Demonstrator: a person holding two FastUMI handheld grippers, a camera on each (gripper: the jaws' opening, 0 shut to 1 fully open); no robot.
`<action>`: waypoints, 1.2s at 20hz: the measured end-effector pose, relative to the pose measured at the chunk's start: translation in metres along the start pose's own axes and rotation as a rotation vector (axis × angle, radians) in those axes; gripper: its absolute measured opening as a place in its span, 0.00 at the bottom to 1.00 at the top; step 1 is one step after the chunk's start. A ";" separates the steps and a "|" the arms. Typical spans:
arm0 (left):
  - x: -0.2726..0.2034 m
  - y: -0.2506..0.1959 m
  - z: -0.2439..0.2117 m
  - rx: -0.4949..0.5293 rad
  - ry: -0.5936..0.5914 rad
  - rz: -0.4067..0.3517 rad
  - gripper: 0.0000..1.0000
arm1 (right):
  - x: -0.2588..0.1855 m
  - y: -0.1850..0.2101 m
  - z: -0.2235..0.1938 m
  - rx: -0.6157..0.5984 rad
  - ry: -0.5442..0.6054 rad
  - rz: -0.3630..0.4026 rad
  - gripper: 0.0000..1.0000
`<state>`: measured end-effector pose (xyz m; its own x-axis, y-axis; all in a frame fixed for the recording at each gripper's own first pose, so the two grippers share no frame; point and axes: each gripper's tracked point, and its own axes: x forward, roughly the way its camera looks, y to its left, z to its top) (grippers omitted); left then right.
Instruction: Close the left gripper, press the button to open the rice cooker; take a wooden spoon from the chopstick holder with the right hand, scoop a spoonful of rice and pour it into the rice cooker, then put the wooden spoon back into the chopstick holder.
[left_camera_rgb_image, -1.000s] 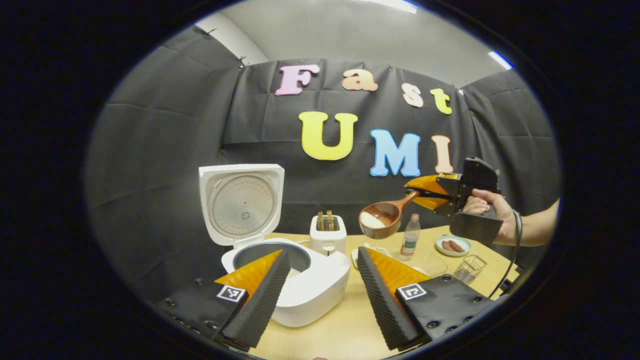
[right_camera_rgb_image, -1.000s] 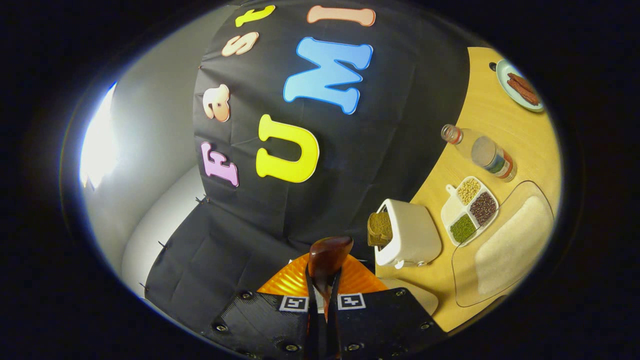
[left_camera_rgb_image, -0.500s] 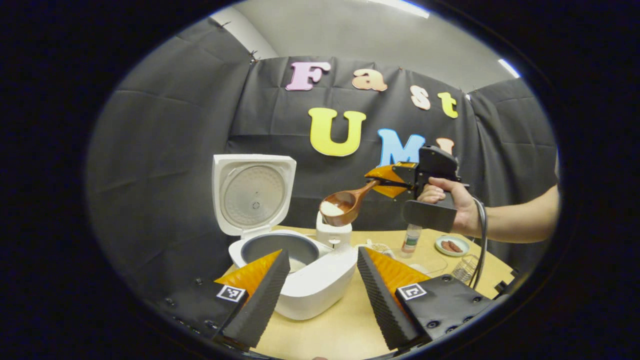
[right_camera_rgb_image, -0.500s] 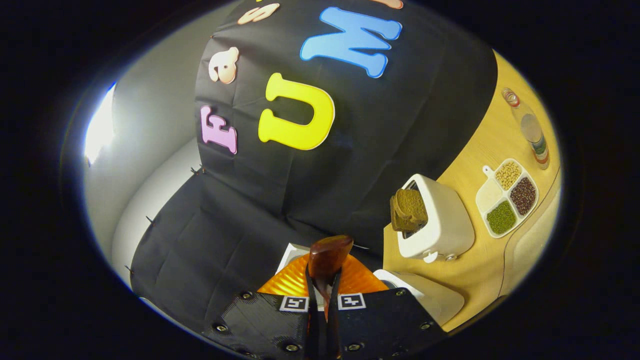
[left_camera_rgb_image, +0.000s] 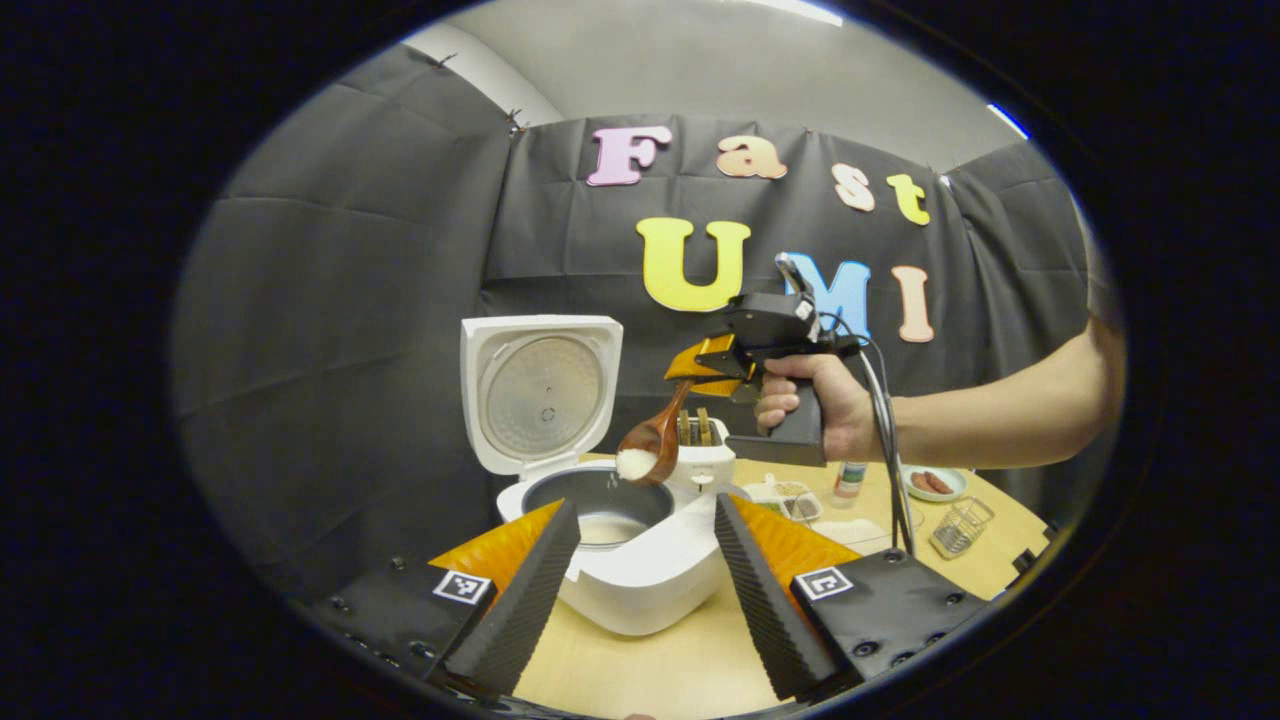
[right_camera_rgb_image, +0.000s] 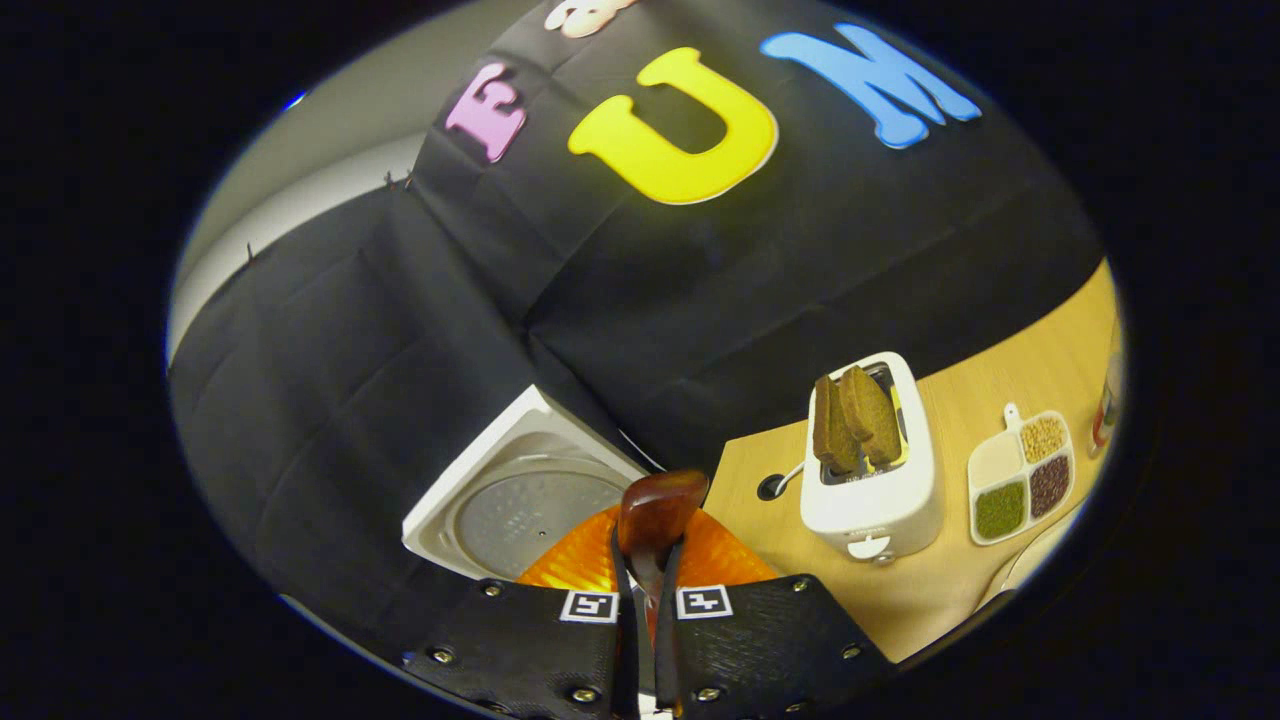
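The white rice cooker (left_camera_rgb_image: 650, 575) stands with its lid (left_camera_rgb_image: 540, 395) raised and a layer of rice in its pot (left_camera_rgb_image: 605, 510). A wooden spoon (left_camera_rgb_image: 655, 435) hangs over the pot's right rim, bowl tilted down and holding white rice. My right gripper (left_camera_rgb_image: 712, 365), held by a hand (left_camera_rgb_image: 805, 405), is shut on the spoon's handle. From the right gripper view, the handle (right_camera_rgb_image: 650, 515) sits pinched in the right gripper (right_camera_rgb_image: 645, 585), with the lid (right_camera_rgb_image: 520, 500) beyond. My left gripper (left_camera_rgb_image: 640, 590) stands open in front of the cooker, holding nothing. The wire chopstick holder (left_camera_rgb_image: 958, 527) is at far right.
A white toaster (left_camera_rgb_image: 702, 455) with bread slices (right_camera_rgb_image: 850, 415) stands behind the cooker. On the wooden table (right_camera_rgb_image: 960, 570) lie a divided tray of beans (right_camera_rgb_image: 1020, 475), a bottle (left_camera_rgb_image: 850, 480), a small plate (left_camera_rgb_image: 933, 483) and a clear tray (left_camera_rgb_image: 860, 530).
The right gripper carried the spoon leftward and down, from above the table to over the cooker's pot, and tilted the bowl downward. My left gripper stayed open.
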<state>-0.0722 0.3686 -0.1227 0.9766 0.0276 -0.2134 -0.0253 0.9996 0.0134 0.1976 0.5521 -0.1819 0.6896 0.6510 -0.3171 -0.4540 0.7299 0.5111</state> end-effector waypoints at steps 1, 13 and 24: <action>-0.002 0.002 -0.002 0.001 -0.001 0.006 0.93 | 0.006 0.009 -0.004 -0.086 0.012 -0.003 0.07; -0.020 0.005 -0.024 -0.018 0.029 0.074 0.93 | 0.021 0.092 -0.077 -0.892 0.134 0.144 0.07; -0.020 -0.005 -0.020 -0.113 0.004 0.034 0.95 | -0.009 0.024 -0.005 -0.102 0.017 0.139 0.07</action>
<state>-0.0958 0.3630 -0.1378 0.9738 0.0616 -0.2189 -0.0829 0.9925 -0.0895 0.1771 0.5650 -0.1705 0.6073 0.7497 -0.2630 -0.5997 0.6497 0.4672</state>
